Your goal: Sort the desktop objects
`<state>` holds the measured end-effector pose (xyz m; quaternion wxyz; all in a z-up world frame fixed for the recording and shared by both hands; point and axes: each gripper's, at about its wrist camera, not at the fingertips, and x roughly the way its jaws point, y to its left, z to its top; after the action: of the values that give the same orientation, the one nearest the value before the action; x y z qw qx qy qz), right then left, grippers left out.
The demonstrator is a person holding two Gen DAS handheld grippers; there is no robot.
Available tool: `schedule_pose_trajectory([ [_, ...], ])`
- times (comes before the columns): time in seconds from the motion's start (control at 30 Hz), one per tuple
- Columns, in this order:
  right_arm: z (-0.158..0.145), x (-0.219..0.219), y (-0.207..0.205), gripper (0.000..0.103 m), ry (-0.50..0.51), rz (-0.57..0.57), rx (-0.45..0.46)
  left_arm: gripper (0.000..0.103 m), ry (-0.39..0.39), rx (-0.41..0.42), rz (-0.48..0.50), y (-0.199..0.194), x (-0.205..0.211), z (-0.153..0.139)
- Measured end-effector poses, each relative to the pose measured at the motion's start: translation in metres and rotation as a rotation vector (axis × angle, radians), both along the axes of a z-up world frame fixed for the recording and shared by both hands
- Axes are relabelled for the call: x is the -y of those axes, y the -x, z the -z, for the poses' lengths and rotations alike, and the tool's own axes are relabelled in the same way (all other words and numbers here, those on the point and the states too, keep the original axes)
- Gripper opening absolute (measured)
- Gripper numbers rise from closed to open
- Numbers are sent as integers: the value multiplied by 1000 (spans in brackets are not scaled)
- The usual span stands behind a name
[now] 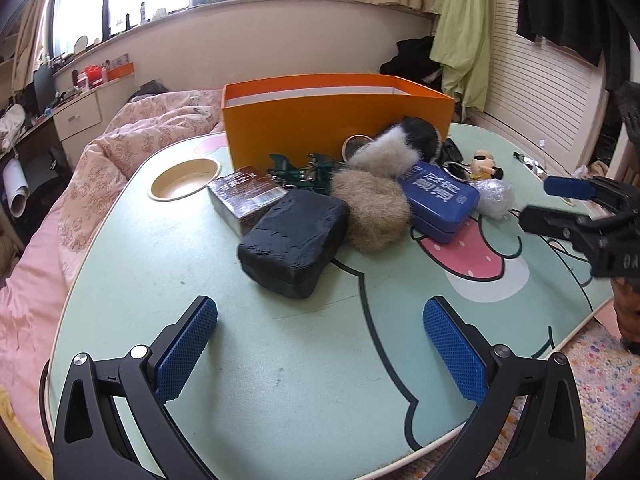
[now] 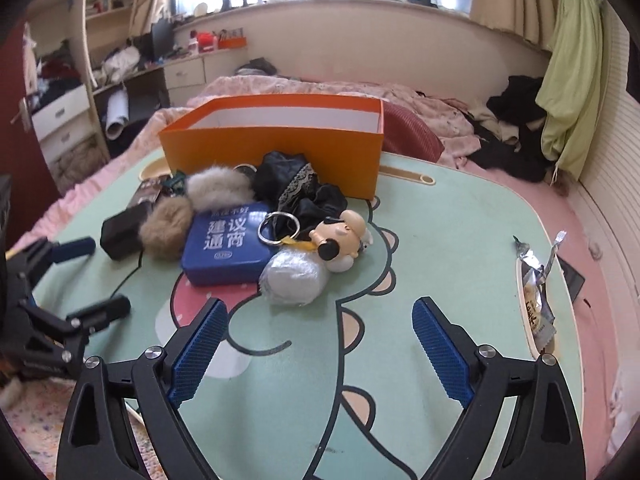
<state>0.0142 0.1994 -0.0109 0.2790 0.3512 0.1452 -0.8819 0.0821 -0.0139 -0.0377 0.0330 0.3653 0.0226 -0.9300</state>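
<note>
Bedroom clutter surrounded the green cartoon table (image 1: 280, 360). I held the left gripper (image 1: 320, 344) and the right gripper (image 2: 320, 344) spread wide, empty. Nearest my left, dead ahead, lay the black case (image 1: 294, 242), its long axis running away toward the orange box (image 1: 336, 120).

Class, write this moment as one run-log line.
left gripper: open, empty | right gripper: open, empty | items piled before orange box | nothing sorted yet
</note>
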Motion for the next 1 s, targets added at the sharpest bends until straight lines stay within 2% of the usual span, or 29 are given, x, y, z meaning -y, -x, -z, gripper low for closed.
schedule_pose_trajectory([
  [0.1,13,9,4,96,-70,0,25,103,-7,8,-2,4,4,-9],
  [0.17,20,9,10,102,-55,-10,69,103,-22,-1,-2,11,9,-27],
  [0.23,22,6,15,102,-36,-1,98,103,-41,-3,-16,22,14,-47],
  [0.3,24,4,15,102,-34,3,99,103,-99,24,-35,43,23,-70],
  [0.43,25,4,14,102,-33,5,96,103,-246,117,-24,89,35,-98],
  [0.47,25,4,14,102,-34,4,96,103,-260,131,-21,100,35,-102],
  [0.5,25,4,14,102,-34,4,96,103,-252,149,-31,113,34,-106],
  [0.6,25,3,14,102,-31,3,96,103,-135,171,-101,141,26,-109],
  [0.67,24,2,12,102,-30,3,95,103,-94,182,-107,151,21,-104],
  [1.0,23,0,13,102,-26,2,95,103,-50,228,-121,167,11,-81],
])
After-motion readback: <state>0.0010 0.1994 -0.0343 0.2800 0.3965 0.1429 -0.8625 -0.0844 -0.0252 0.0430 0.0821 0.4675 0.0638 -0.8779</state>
